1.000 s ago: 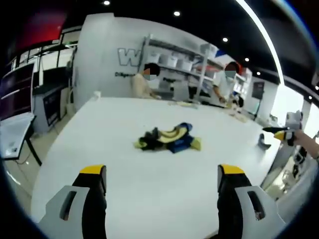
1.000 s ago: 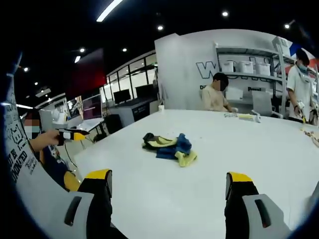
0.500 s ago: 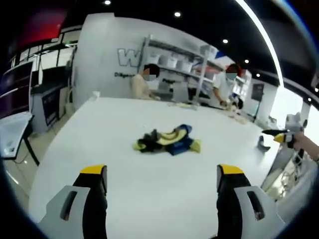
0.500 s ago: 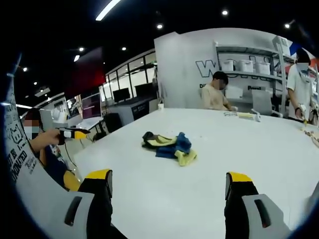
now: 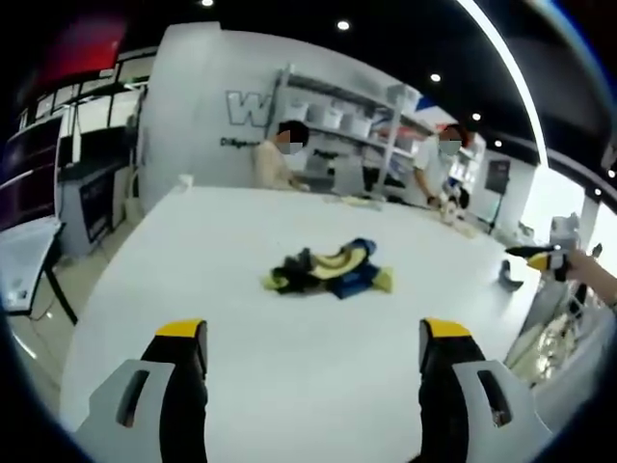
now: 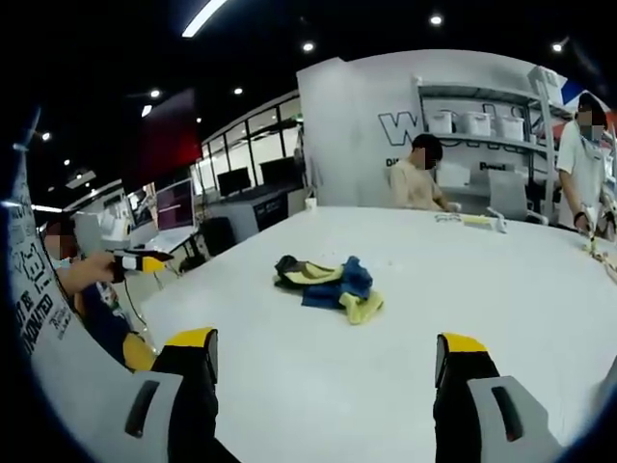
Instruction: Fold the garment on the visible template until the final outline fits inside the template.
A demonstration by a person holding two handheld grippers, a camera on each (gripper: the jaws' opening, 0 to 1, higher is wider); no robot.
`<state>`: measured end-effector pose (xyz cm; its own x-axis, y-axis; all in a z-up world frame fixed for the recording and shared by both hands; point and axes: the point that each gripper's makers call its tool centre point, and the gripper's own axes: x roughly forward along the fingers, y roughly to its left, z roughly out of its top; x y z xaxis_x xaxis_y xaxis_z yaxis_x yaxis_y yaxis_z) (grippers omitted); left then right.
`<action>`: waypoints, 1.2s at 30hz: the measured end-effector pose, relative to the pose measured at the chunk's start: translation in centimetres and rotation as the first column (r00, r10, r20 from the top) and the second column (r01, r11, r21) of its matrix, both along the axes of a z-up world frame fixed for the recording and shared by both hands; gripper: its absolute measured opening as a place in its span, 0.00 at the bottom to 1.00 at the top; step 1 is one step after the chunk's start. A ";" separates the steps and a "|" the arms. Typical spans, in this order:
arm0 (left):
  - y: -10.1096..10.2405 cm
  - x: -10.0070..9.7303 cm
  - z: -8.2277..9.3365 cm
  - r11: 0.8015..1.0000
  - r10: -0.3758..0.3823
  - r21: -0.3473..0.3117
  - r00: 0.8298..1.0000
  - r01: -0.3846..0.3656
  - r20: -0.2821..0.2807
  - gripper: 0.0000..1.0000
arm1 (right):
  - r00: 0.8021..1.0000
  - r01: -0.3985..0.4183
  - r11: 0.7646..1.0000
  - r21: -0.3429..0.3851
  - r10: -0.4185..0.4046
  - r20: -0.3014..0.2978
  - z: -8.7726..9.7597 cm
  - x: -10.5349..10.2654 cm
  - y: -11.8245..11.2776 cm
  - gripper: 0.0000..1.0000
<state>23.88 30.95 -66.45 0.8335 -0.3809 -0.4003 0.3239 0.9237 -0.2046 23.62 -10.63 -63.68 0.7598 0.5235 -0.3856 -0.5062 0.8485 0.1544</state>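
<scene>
White table point(image 5: 193, 251) bears crumpled garment point(image 5: 330, 270); shelving point(image 5: 347, 121) behind.

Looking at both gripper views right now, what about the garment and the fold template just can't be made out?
- Garment: bunched in a blue, yellow and dark heap in both views; folds hide its type and outline.
- Template: neither view shows any outline on the white table; whether one lies beneath the heap cannot be told.
- Garment's far side: hidden by the heap itself.
- Left gripper and right gripper: bodies cut off by the lower edge.

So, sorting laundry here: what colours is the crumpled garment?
The garment is blue, yellow and dark, clearest in the right gripper view.
</scene>
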 end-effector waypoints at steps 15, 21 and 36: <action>2.1 2.0 -1.8 0.997 -0.077 0.024 0.996 0.078 -0.050 0.80 | 0.998 0.051 0.999 0.015 -0.051 -0.028 -0.9 2.2 2.1 0.87; 3.2 3.3 -1.7 0.995 -0.095 0.026 0.994 0.096 -0.048 0.78 | 0.999 0.036 0.999 -0.016 -0.037 -0.030 -0.7 4.0 3.2 0.87; 2.7 8.3 -0.3 0.998 -0.026 0.052 0.999 0.028 -0.022 0.71 | 1.000 -0.011 1.000 -0.024 0.011 -0.024 -1.1 9.8 2.7 0.75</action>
